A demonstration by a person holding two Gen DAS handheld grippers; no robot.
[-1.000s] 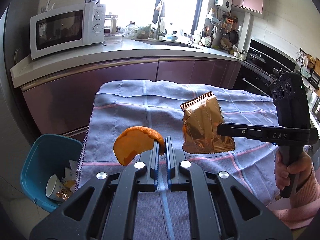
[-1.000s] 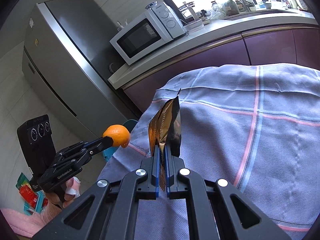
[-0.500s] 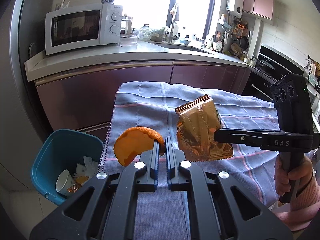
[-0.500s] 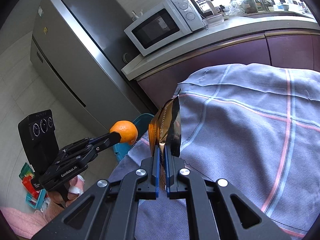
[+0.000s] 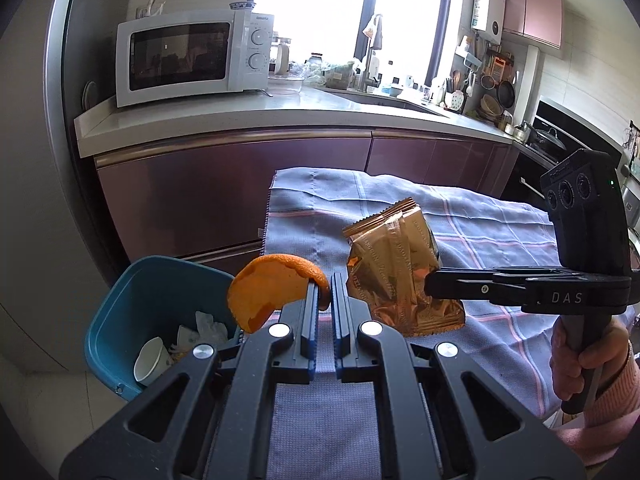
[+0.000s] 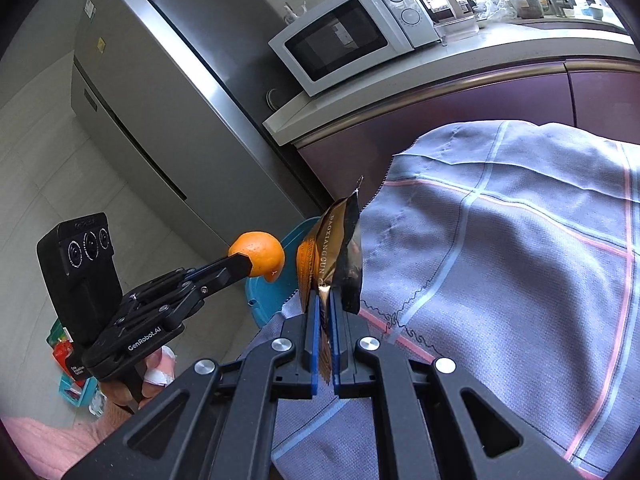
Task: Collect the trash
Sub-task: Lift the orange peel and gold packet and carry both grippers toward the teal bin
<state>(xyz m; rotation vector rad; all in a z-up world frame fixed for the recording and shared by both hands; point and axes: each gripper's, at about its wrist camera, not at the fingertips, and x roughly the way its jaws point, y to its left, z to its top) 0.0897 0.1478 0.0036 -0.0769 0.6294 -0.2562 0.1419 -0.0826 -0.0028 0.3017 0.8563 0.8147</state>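
Both grippers are clamped down and loaded: the left gripper [image 5: 324, 300] pinches a curved piece of orange peel [image 5: 272, 294] by one edge, so most of the peel juts out to the side of the jaws, and the right gripper [image 6: 325, 308] has its jaws closed on the lower edge of a gold snack wrapper [image 6: 334, 252] that stands upright above them. Each piece is carried in the air near the edge of the cloth-covered table [image 5: 460, 220], with the blue bin [image 5: 120, 308] on the floor just past that edge, already holding a paper cup [image 5: 150, 362] and crumpled paper. The risks look modest but real. With so thin a bite on the peel, a jolt could let it swivel or slip out short of the bin. The light, stiff wrapper may flutter sideways on release and land on the cloth or the floor. The two grippers also sit close together, so they could knock each other if both head for the bin opening at once.
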